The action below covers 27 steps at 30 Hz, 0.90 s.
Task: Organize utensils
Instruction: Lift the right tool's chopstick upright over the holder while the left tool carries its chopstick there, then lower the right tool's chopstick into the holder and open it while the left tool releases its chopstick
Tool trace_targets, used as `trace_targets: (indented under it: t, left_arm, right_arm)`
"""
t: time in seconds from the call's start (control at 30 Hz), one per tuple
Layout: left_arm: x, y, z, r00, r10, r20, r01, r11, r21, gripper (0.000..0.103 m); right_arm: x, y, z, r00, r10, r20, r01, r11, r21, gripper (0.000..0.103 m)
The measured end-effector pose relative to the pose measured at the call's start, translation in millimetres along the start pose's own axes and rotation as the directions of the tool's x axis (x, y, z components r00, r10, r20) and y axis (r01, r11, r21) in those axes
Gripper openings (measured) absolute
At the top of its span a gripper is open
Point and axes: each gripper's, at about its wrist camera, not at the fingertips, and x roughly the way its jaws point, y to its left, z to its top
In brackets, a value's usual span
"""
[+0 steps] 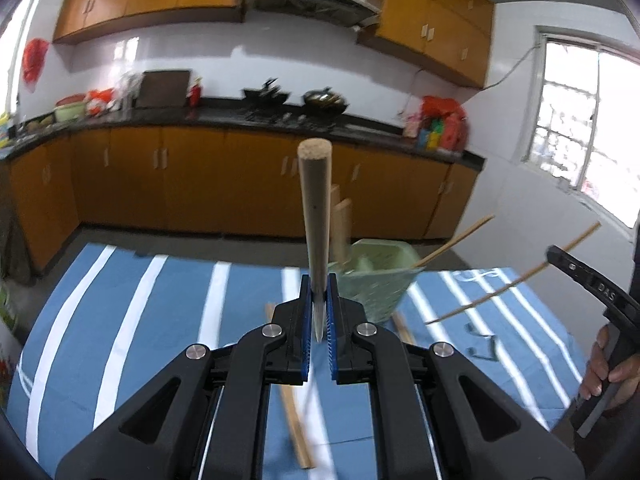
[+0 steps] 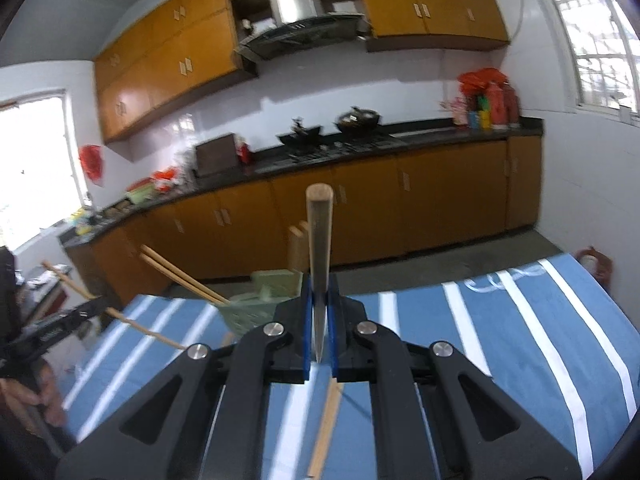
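My left gripper [image 1: 319, 300] is shut on a wooden chopstick [image 1: 316, 216] that points forward and up, above the blue striped cloth. My right gripper [image 2: 319, 304] is shut on another chopstick [image 2: 319, 248] held the same way. A green utensil holder [image 1: 376, 280] stands just beyond and right of the left fingers, with chopsticks and flat wooden pieces leaning in it; it also shows in the right wrist view [image 2: 260, 300], left of the fingers. The right gripper with its chopstick [image 1: 512, 280] shows at the right edge of the left view.
Loose chopsticks lie on the cloth [image 1: 296, 432] [image 2: 326, 432] under the grippers. The table cloth [image 1: 160, 340] is blue with white stripes. Orange kitchen cabinets [image 1: 200, 184] and a dark counter with woks stand beyond the table.
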Motion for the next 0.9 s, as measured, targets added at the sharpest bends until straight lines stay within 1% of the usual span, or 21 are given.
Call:
trace_targets:
  t: [0.1, 0.17, 0.3, 0.33, 0.4, 0.5, 0.63, 0.67, 0.77, 0.9]
  left_arm:
    - [-11, -19, 13, 0.998, -0.045, 0.036, 0.044, 0.998, 0.033, 0.007]
    - [-15, -34, 25, 0.995, -0.06, 0.077, 0.055, 0.997, 0.06, 0.007]
    - [-14, -49, 44, 0.988, -0.061, 0.14, 0.051, 0.996, 0.077, 0.007]
    - [-12, -54, 49, 0.986, -0.053, 0.16, 0.039, 0.995, 0.09, 0.007]
    - [-3, -58, 56, 0.984, -0.037, 0.172, 0.021, 0.995, 0.094, 0.007]
    - [17, -57, 60, 0.988, -0.015, 0.152, 0.002, 0.996, 0.084, 0.007]
    - [37, -51, 56, 0.994, -0.005, 0.106, -0.002, 0.998, 0.067, 0.007]
    - [38, -51, 55, 0.995, -0.001, 0.104, -0.006, 0.998, 0.069, 0.007]
    - [44, -48, 51, 0.996, 0.007, 0.091, -0.013, 0.997, 0.07, 0.007]
    - [51, -44, 50, 0.997, 0.011, 0.073, -0.016, 0.997, 0.07, 0.007]
  right_arm:
    - [-10, 10, 16, 0.998, 0.059, 0.02, -0.059, 0.998, -0.006, 0.008]
    - [-15, 16, 26, 0.996, 0.082, 0.045, -0.081, 0.997, -0.012, 0.008]
    - [-13, 28, 45, 0.992, 0.078, 0.1, -0.076, 0.997, -0.028, 0.008]
    - [-10, 32, 50, 0.991, 0.073, 0.111, -0.07, 0.997, -0.033, 0.008]
    - [0, 36, 56, 0.991, 0.065, 0.115, -0.061, 0.997, -0.039, 0.008]
    - [23, 39, 61, 0.993, 0.045, 0.112, -0.041, 0.998, -0.039, 0.008]
    - [52, 37, 65, 0.992, 0.018, 0.126, -0.014, 1.0, -0.027, 0.008]
    - [57, 36, 65, 0.991, 0.015, 0.133, -0.013, 1.0, -0.022, 0.008]
    - [68, 36, 69, 0.988, 0.002, 0.157, 0.0, 1.0, -0.012, 0.008]
    - [76, 34, 73, 0.983, 0.003, 0.184, -0.004, 1.0, 0.006, 0.008]
